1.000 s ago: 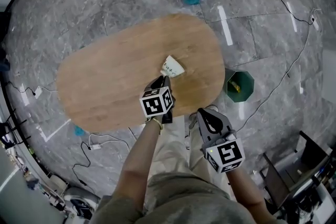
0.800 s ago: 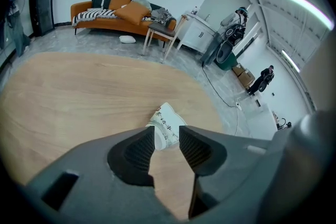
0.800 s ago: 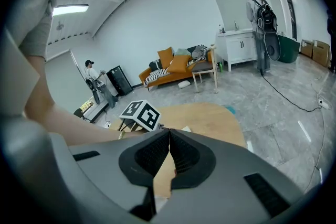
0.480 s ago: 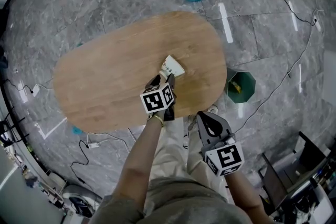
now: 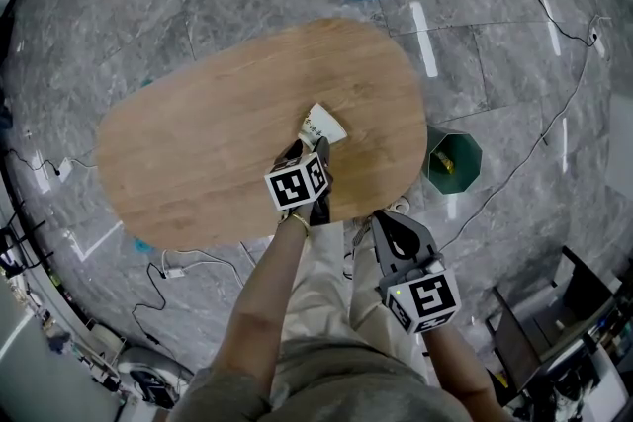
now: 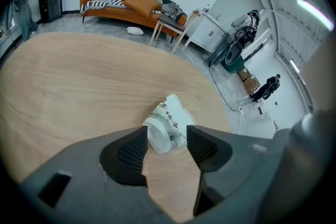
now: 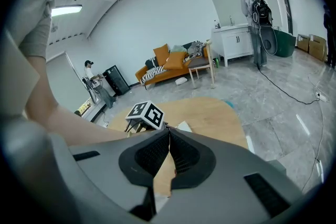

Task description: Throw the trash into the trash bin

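- Head view: a cup (image 5: 324,126) lies on its side on the oval table (image 5: 198,153), near the edge closest to the person. The left gripper (image 5: 309,150) points down at it, its tips right at the cup. The right gripper (image 5: 382,218) hangs off the table's near edge, above the floor. A green bin (image 5: 452,160) stands on the floor just beside the table's right end, with something yellow inside.
- Left gripper view: the claw (image 6: 167,137) is spread wide, having just been opening. The cup (image 6: 169,122) lies on the table (image 6: 79,86) with its base end between the two tips; the pads do not squeeze it.
- Right gripper view: the claw (image 7: 168,136) is pressed together with nothing in it. Beyond it show the left gripper's marker cube (image 7: 144,114) and the table (image 7: 220,113).
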A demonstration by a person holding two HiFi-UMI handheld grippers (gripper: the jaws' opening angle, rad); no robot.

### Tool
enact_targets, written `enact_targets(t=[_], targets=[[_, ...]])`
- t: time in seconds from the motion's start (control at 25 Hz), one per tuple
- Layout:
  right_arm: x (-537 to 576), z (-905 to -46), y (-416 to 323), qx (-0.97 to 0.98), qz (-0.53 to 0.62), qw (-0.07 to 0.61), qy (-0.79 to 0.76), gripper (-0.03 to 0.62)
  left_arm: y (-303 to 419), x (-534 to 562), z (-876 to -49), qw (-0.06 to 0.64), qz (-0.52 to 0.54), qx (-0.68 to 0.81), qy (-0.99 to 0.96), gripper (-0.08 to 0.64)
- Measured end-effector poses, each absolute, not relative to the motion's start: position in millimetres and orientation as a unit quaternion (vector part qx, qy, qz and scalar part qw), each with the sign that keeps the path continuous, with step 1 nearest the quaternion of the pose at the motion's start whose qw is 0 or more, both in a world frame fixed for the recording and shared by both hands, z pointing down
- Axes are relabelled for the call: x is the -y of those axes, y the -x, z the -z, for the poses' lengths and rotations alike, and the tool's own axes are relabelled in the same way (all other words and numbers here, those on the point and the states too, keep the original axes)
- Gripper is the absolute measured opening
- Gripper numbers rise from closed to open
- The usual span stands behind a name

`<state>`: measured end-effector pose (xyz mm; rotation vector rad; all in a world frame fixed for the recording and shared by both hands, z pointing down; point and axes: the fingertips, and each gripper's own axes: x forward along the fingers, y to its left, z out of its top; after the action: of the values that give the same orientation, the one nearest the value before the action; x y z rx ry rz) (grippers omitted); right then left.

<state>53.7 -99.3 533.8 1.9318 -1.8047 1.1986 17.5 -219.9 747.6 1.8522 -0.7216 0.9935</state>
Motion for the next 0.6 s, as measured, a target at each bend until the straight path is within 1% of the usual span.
enact_targets(t=[0.24, 0.32, 0.44, 0.52, 0.6], targets=[[100, -531, -54, 0.618, -0.407, 0.118, -0.662, 0.009, -22, 218, -745, 0.447, -0.4, 0.279, -0.75, 0.225], [101, -530, -54, 0.618, -0.406, 0.118, -0.663, 0.009, -21, 219, -744, 0.439, -0.402, 0.28, -0.753, 0.197], [101, -526, -54, 0.618, -0.403, 0.118, -0.665, 0.009, -14, 222, -741, 0.421, -0.409, 0.294, -0.755, 0.109], [101, -524, -54, 0.617, -0.401, 0.118, -0.666, 0.009, -11, 223, -741, 0.413, -0.414, 0.298, -0.754, 0.074], [101, -521, -53, 0.618, -0.398, 0.118, -0.668, 0.009, -9, 223, -739, 0.411, -0.416, 0.298, -0.755, 0.059]])
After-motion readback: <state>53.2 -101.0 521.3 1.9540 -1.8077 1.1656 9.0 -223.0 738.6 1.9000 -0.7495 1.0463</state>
